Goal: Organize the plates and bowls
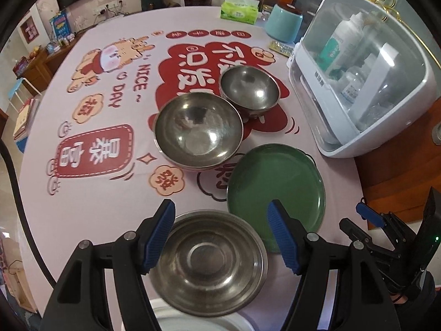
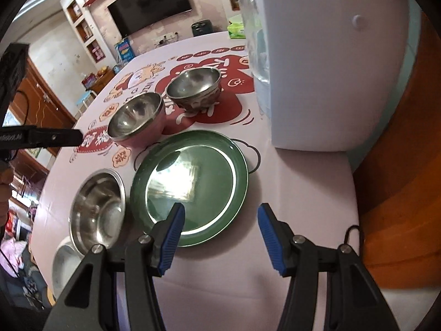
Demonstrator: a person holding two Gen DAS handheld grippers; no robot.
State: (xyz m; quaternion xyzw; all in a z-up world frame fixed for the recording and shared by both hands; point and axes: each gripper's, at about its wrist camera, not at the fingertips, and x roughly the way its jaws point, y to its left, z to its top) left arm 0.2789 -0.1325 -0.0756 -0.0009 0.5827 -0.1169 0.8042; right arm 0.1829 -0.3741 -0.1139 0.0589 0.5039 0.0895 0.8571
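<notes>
A green plate [image 1: 275, 190] [image 2: 193, 184] lies on the tablecloth. A shallow steel dish [image 1: 210, 262] [image 2: 96, 209] sits left of it, overlapping a white plate [image 1: 193, 322] [image 2: 64, 264] at the table's near edge. Behind stand a large steel bowl [image 1: 198, 132] [image 2: 136, 120] and a small steel bowl [image 1: 249, 88] [image 2: 194, 88]. My left gripper [image 1: 222, 212] is open and empty, hovering above the steel dish. My right gripper [image 2: 220, 215] is open and empty, just in front of the green plate; it also shows in the left wrist view [image 1: 366, 215].
A white dish cabinet with a clear lid [image 1: 366, 77] [image 2: 308, 63] stands at the right on the table. A tissue pack [image 1: 239, 11] and a teal canister [image 1: 284, 23] sit at the far edge. The wooden table edge [image 2: 399, 193] shows right.
</notes>
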